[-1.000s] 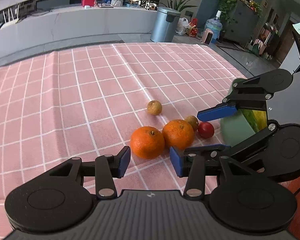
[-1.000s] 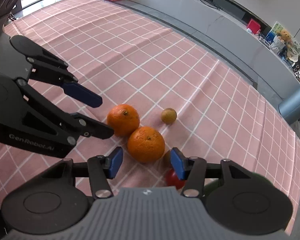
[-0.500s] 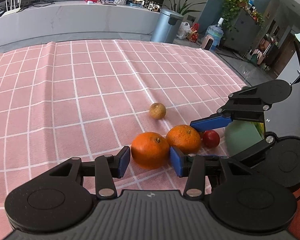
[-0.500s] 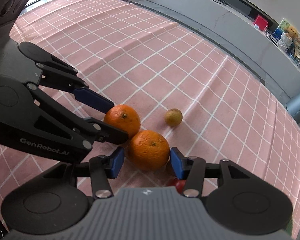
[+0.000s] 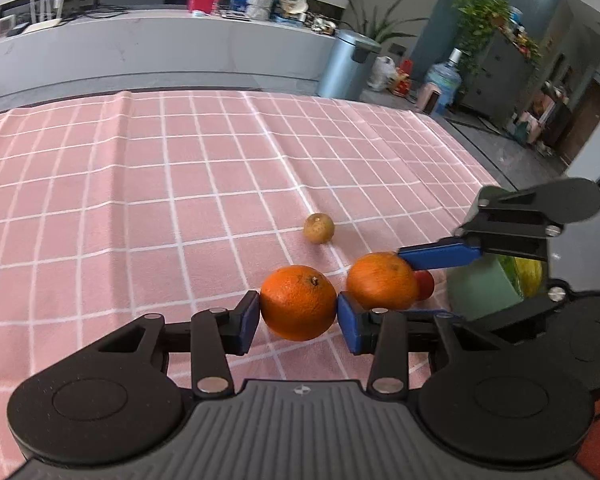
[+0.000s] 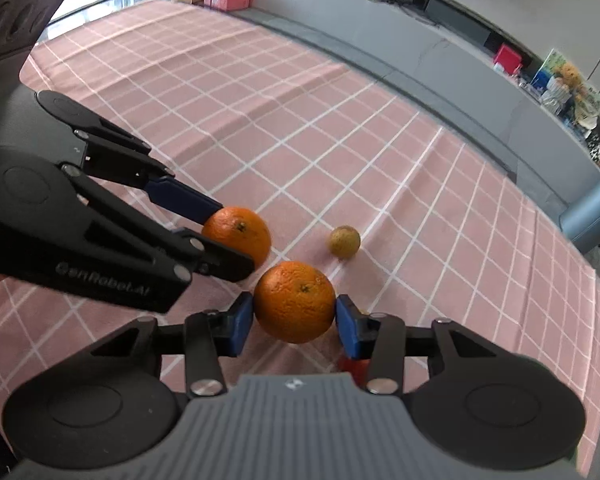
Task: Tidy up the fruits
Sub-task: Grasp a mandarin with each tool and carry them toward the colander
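Two oranges lie side by side on the pink checked cloth (image 5: 140, 200). The left orange (image 5: 298, 302) sits between the blue pads of my left gripper (image 5: 298, 320), whose jaws are closing and touch it on both sides. The right orange (image 6: 295, 302) sits the same way in my right gripper (image 6: 295, 322), also closing, pads against its skin. Each view shows the other gripper on its own orange: right orange (image 5: 382, 280), left orange (image 6: 238, 234). A small brownish-yellow fruit (image 5: 319, 228) lies just beyond them. A small red fruit (image 5: 425, 284) is partly hidden behind the right orange.
A pale green container (image 5: 484, 288) holding a yellow-green fruit (image 5: 528, 276) stands at the right, close to my right gripper. The cloth stretches far to the left and back. A grey counter and a metal bin (image 5: 346, 64) lie beyond the table.
Both grippers have crept forward around their oranges and narrowed their jaws. The pads, apart from the fruit before, now touch each orange on both sides.
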A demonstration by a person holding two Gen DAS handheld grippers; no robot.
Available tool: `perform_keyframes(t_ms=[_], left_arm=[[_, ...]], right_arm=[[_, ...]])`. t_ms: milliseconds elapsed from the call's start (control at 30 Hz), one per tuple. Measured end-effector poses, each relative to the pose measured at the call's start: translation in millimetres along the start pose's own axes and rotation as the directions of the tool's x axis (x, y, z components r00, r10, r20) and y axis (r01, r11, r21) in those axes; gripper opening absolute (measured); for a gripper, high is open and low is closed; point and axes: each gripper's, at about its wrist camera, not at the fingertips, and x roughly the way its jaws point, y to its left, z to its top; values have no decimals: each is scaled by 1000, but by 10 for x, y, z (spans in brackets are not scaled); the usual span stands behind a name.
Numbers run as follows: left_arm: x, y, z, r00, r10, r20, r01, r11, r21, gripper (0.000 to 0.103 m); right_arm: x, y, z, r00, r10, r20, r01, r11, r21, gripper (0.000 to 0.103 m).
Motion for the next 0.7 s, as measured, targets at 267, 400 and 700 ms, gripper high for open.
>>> perform_keyframes(t_ms=[267,400,700], left_arm=[[-417,-178,9,998,-3,66,6,999,-35,47],[-602,-353,-18,995,-31,90,36,998,-51,47],[-671,-1003,67,988,-134,81,133,991,25,47]], right_arm=[[-621,67,-139,993,-21,118,13,997,70,41],[-975,45,-279,986,-28,165,9,993,116,41],[-1585,-216,-783,981,-94,167,58,977,207,41]])
